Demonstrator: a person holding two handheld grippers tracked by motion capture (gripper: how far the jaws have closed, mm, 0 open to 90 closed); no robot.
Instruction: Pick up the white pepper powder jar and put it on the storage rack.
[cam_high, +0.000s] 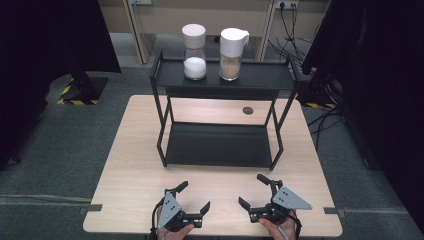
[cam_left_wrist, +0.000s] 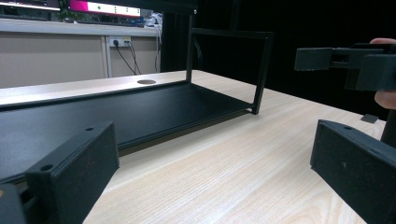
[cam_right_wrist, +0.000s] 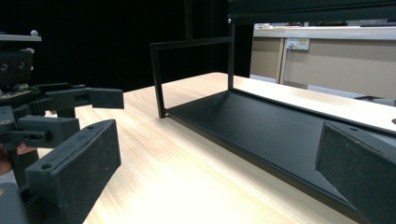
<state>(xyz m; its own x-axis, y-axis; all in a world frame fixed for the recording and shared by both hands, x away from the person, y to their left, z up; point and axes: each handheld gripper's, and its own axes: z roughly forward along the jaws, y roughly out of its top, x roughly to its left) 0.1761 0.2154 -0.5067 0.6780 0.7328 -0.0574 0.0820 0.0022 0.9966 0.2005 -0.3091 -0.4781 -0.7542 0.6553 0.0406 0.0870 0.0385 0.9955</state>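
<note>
A black two-tier rack (cam_high: 220, 82) stands at the middle of the light wooden table (cam_high: 135, 175). On its top shelf are two glass jars with white lids: one with white grains (cam_high: 194, 52), one with brownish powder (cam_high: 231, 55). The lower shelf (cam_left_wrist: 116, 112) (cam_right_wrist: 271, 126) is bare. Near the table's front edge my left gripper (cam_high: 195, 196) (cam_left_wrist: 212, 177) is open and holds nothing. Just to its right my right gripper (cam_high: 252, 190) (cam_right_wrist: 217, 172) is open too, with nothing between its jaws. The two angle toward each other, so each gripper view shows the other gripper (cam_left_wrist: 345, 60) (cam_right_wrist: 56, 107).
A round cable hole (cam_high: 247, 110) lies in the tabletop behind the rack. Dark curtains hang at both sides, and cables (cam_high: 325, 120) trail on the floor at the right. Bare wood stretches between the rack's front and the grippers.
</note>
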